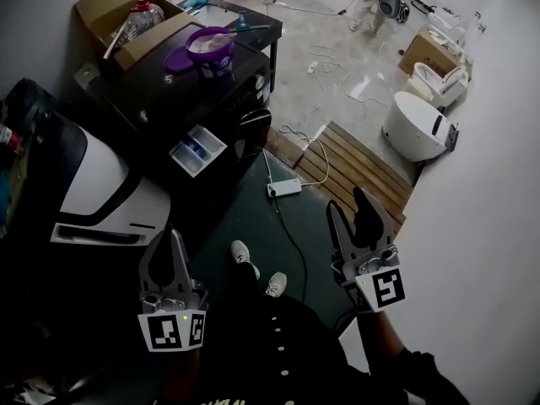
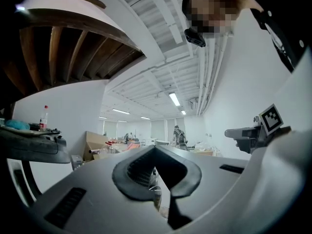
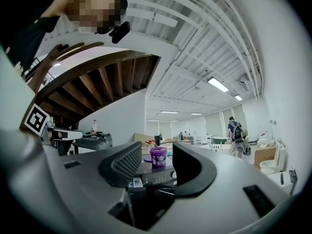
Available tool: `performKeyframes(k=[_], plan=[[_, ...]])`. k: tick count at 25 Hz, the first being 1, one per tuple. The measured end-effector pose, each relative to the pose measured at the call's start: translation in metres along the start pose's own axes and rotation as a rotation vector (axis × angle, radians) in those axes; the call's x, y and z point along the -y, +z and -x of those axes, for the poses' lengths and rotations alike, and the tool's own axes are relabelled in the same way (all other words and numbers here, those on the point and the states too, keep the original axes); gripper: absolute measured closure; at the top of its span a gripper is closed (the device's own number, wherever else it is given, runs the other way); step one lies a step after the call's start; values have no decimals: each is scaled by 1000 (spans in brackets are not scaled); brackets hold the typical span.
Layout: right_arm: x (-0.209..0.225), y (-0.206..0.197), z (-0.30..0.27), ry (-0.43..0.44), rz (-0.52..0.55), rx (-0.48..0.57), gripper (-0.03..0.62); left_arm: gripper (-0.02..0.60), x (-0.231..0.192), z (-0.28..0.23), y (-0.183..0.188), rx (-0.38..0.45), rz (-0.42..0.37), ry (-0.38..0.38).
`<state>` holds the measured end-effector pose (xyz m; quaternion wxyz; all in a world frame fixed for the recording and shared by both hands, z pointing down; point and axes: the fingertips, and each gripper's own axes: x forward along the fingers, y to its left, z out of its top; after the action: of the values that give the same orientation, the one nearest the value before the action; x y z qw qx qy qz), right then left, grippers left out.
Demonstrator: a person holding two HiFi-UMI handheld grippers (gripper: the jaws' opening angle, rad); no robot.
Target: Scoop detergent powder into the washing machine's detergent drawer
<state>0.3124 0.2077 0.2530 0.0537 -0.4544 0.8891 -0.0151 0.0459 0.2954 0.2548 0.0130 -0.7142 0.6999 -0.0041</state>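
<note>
The dark washing machine (image 1: 152, 99) stands ahead to the left, its detergent drawer (image 1: 197, 150) pulled out. On its top sits a purple detergent tub (image 1: 211, 51) full of white powder, with the lid (image 1: 179, 60) beside it. My left gripper (image 1: 164, 247) is low at the left, short of the machine, pads meeting at the tips (image 2: 155, 150), holding nothing. My right gripper (image 1: 348, 202) hovers over the floor to the right of the machine, open and empty. Seen along its jaws (image 3: 157, 152), the tub (image 3: 158, 156) and the drawer (image 3: 136, 182) lie well beyond the pads.
A cardboard box (image 1: 126, 19) holding a plastic bottle sits behind the machine. A white appliance (image 1: 101, 192) stands at the left. A power strip (image 1: 284, 188) with its cable lies on the dark mat beside a wooden pallet (image 1: 354, 163). A white round unit (image 1: 413, 125) is at the right.
</note>
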Motion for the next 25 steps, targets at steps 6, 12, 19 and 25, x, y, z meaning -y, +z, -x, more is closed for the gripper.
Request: performKeyframes(k=[6, 12, 19, 25], plan=[[18, -10, -30, -17, 32, -13, 396, 572, -13, -44, -3, 14, 8, -27], [29, -2, -78, -45, 16, -9, 398, 572, -36, -95, 10, 49, 8, -45], [27, 6, -140, -14, 26, 19, 405, 572, -66, -145, 20, 81, 12, -56], [20, 8, -189, 10, -1, 26, 405, 572, -98, -175, 28, 120, 14, -61]])
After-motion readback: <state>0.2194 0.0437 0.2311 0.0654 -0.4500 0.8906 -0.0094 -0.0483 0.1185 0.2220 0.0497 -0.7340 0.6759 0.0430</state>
